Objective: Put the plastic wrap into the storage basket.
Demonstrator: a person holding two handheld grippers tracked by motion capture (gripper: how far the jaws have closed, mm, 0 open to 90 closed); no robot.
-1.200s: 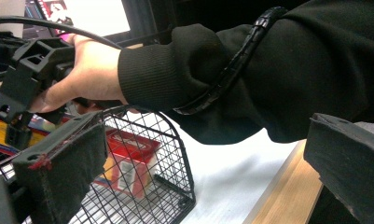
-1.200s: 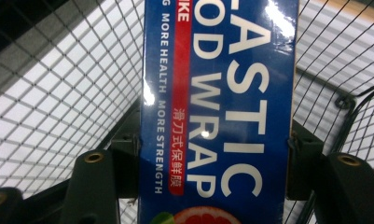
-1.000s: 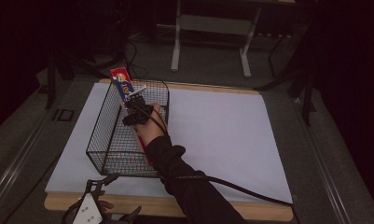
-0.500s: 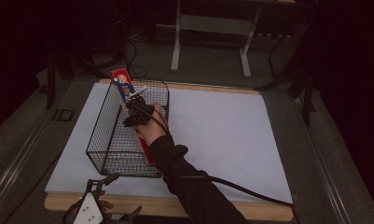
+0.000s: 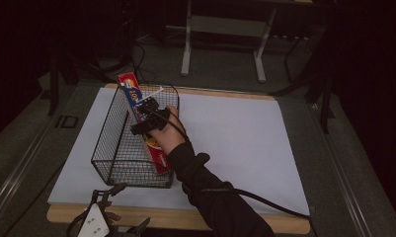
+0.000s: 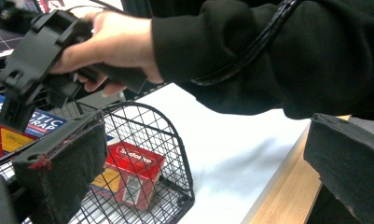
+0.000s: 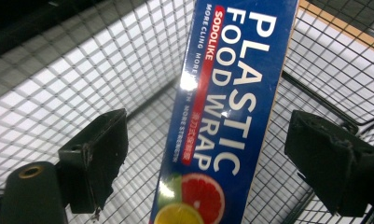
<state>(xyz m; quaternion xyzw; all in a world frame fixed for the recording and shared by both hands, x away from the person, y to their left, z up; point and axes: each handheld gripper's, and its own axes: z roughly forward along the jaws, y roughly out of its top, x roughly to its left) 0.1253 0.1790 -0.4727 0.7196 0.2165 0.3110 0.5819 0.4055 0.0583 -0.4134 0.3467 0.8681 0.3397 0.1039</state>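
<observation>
A long blue and red plastic food wrap box [image 5: 130, 93] lies slantwise in a black wire basket [image 5: 105, 136], its far end poking over the rim. My right gripper [image 5: 144, 116] hovers just over the box. Its jaws have just been opening and now stand open, and in the right gripper view [image 7: 212, 158] the box [image 7: 236, 84] lies between the pads with a gap on each side. My left gripper [image 5: 124, 207] waits open near the table's front edge, beside the basket [image 6: 175, 140], with nothing between its jaws [image 6: 203, 168]. From there the right gripper [image 6: 31, 70] shows above the box's red end [image 6: 133, 170].
The basket stands at the left of a white sheet [image 5: 235, 138] that covers a wooden table [image 5: 284, 224]. A black cable [image 5: 255, 197] trails from the right sleeve across the sheet. Table legs [image 5: 188, 44] and dark floor lie beyond the far edge.
The right gripper's jaws have parted from the wrap box and the hand has lifted a little toward me. The box stays leaning in the basket. The left gripper has kept still.
</observation>
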